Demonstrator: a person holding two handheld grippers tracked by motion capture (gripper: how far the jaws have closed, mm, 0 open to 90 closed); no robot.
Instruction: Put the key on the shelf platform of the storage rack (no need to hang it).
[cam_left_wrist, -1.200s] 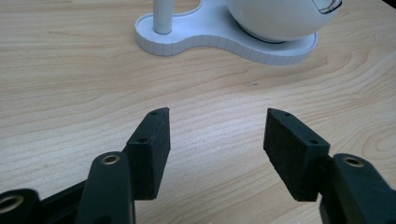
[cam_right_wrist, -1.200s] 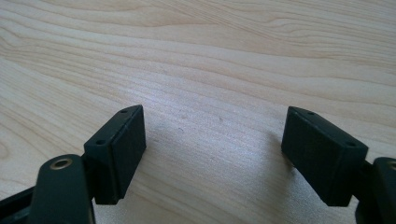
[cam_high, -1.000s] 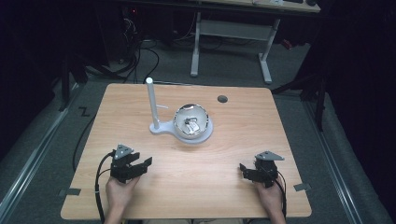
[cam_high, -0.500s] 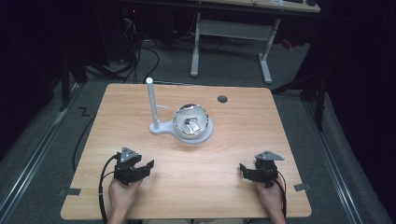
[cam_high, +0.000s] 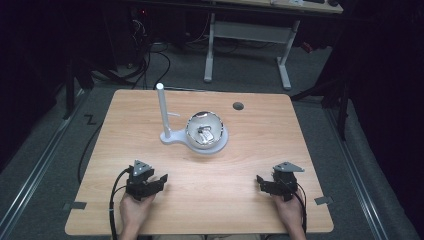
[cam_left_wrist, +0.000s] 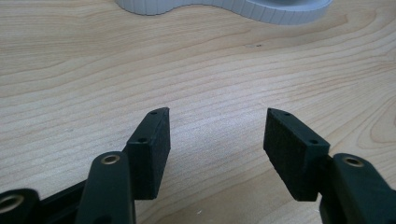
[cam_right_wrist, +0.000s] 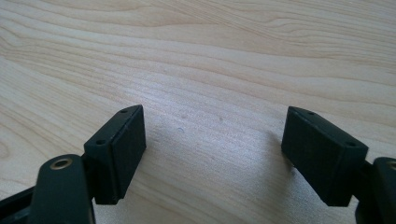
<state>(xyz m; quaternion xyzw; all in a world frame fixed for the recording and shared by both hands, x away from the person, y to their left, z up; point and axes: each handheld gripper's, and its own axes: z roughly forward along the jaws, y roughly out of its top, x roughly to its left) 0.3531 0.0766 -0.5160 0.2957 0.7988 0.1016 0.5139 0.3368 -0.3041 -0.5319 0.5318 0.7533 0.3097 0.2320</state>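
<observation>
Pale wood grain is running across the table (cam_high: 210, 200), and the person's two hands are resting low on its near edge, each holding a black gripper. The left gripper (cam_high: 159, 179) is lying near the front left, its jaws standing wide apart with only bare wood between them; in the left gripper view its pads (cam_left_wrist: 156, 140) are showing clearly, while the white stand (cam_left_wrist: 224, 7) ahead is being cut off by the top edge, so just the ribbed rim of its base is visible. The right gripper (cam_high: 261, 181) is sitting near the front right, well apart from the left, its jaws gaping just as wide over bare board, gripping nothing. Both forearms are being cropped by the bottom of the high view. Out in the middle of the table, well ahead of both grippers, the white stand (cam_high: 172, 137) is holding up a tall white post (cam_high: 162, 107), and beside the post a shiny metal bowl (cam_high: 192, 127) is sitting on the stand's round end. Something small and silvery (cam_high: 205, 132) is lying inside the bowl, but glare is making it too hard to name. Beyond the table the room is lying in darkness.
</observation>
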